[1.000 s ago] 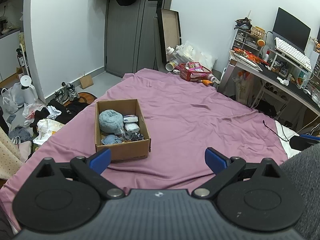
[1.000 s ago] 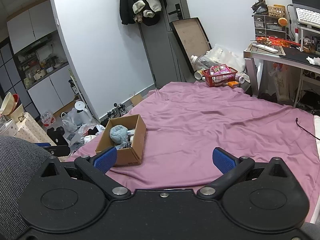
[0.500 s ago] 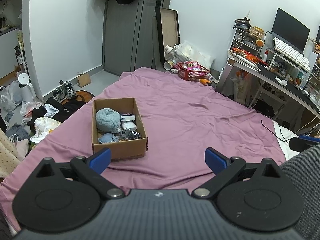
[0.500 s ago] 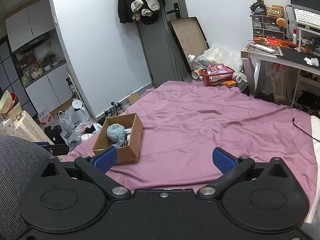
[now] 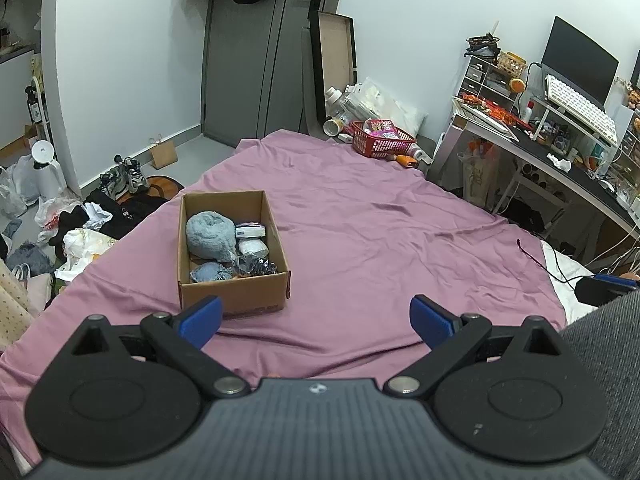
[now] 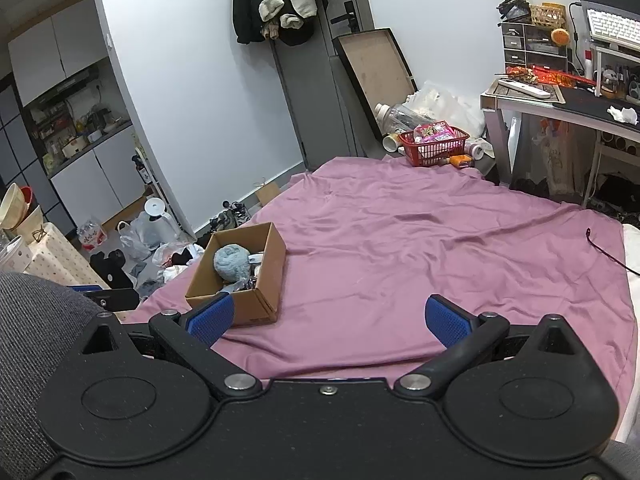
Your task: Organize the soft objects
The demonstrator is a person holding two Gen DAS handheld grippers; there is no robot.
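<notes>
The left tool [image 5: 316, 318] is hovering with its blue-padded fingers spread wide and nothing between them, and the right tool [image 6: 326, 320] is doing the same, also empty. Both are hanging over the near edge of the wrinkled mauve bed sheet [image 5: 380, 232]. Compared with a second ago, both views are sitting a little farther back and higher, so more of the sheet is showing ahead of the fingers. The open brown cardboard box [image 5: 236, 296] is lying ahead and to the left of each tool, just beyond the left finger. It is resting in the same spot on the sheet as before. Inside it the fluffy pale blue bundle [image 5: 210, 236] is sitting with smaller white and dark soft items beside it. Far ahead, the red plastic basket [image 5: 382, 144] is standing past the far edge of the sheet.
</notes>
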